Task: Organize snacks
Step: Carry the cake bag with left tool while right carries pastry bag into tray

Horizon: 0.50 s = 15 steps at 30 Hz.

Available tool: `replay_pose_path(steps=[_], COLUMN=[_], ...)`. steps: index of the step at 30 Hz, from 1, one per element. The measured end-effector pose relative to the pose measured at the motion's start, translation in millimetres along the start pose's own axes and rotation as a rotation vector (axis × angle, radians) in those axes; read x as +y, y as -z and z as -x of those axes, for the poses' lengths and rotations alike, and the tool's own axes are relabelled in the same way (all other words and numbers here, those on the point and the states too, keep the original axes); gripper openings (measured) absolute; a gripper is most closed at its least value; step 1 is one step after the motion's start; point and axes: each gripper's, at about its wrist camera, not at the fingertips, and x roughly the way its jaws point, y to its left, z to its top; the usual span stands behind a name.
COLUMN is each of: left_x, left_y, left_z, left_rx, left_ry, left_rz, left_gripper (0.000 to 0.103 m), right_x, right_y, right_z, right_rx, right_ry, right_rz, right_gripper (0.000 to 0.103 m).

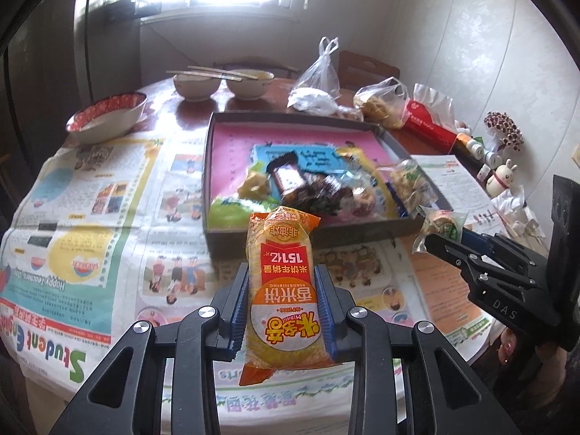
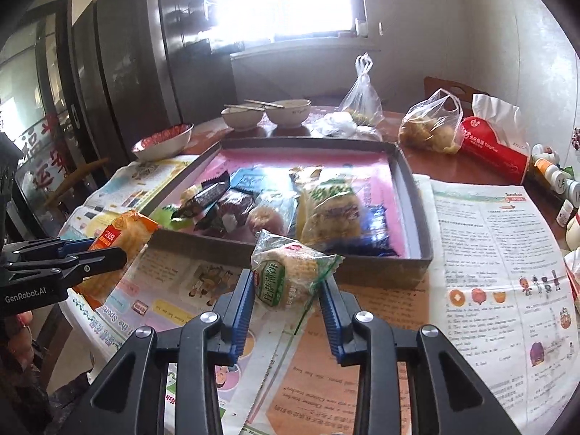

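My left gripper is shut on an orange rice-cracker packet, held above the newspaper in front of the shallow box. The same left gripper and orange packet show at the left edge of the right wrist view. My right gripper is shut on a small green-labelled cake packet, also just in front of the box. In the left wrist view the right gripper holds that cake packet at the box's near right corner. Several wrapped snacks lie in the box.
Newspaper covers the round table. Three bowls, two with chopsticks across them, stand at the back left. Plastic bags, a red pack, small bottles and a rabbit figure crowd the right side. A hand grips the right tool.
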Motion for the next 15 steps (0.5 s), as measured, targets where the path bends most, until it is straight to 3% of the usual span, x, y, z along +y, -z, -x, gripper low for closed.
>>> replay_pose_path(steps=[15], left_x=[-21], left_y=[-34], left_z=[-5], left_rx=[-0.046], left_ry=[0.032], left_rz=[-0.011], left_gripper=[0.035], right_x=[-29], right_y=[-16], right_z=[15], right_rx=[-0.053], right_ry=[0.039], right_rz=[-0.054], right_gripper=[0.036])
